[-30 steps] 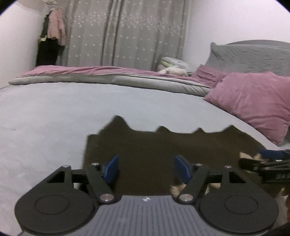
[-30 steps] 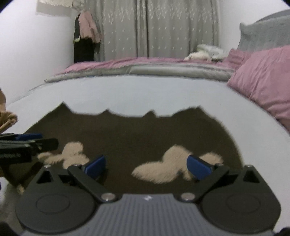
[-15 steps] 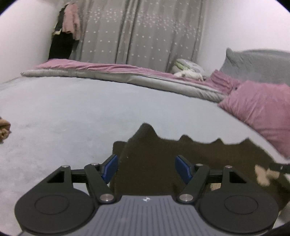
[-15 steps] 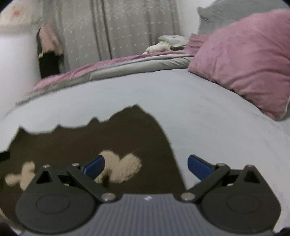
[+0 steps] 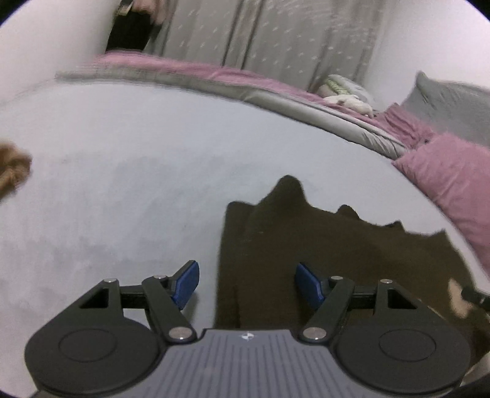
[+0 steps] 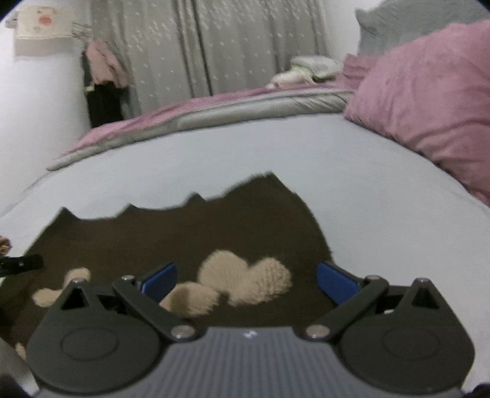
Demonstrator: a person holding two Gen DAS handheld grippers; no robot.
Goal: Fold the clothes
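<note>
A dark brown garment (image 5: 321, 251) with cream fuzzy patches lies flat on the grey bed sheet (image 5: 137, 183). In the right wrist view the garment (image 6: 183, 242) fills the lower middle, with cream patches (image 6: 245, 281) near its front. My left gripper (image 5: 246, 283) is open and empty, straddling the garment's left edge. My right gripper (image 6: 246, 280) is open and empty, over the garment's right part, its right fingertip at the garment's right edge. The left gripper's tip (image 6: 21, 264) shows at the far left of the right wrist view.
A pink pillow (image 6: 428, 101) and a grey pillow (image 6: 413, 24) lie at the right. A folded pink and grey duvet (image 5: 245, 88) runs along the far side of the bed. A tan garment (image 5: 12, 171) lies at the left edge. Grey curtains (image 6: 214, 46) hang behind.
My left gripper has shifted left to the garment's left edge. My right gripper swung toward the garment's right edge and now sits over the cream patches. Both stay open.
</note>
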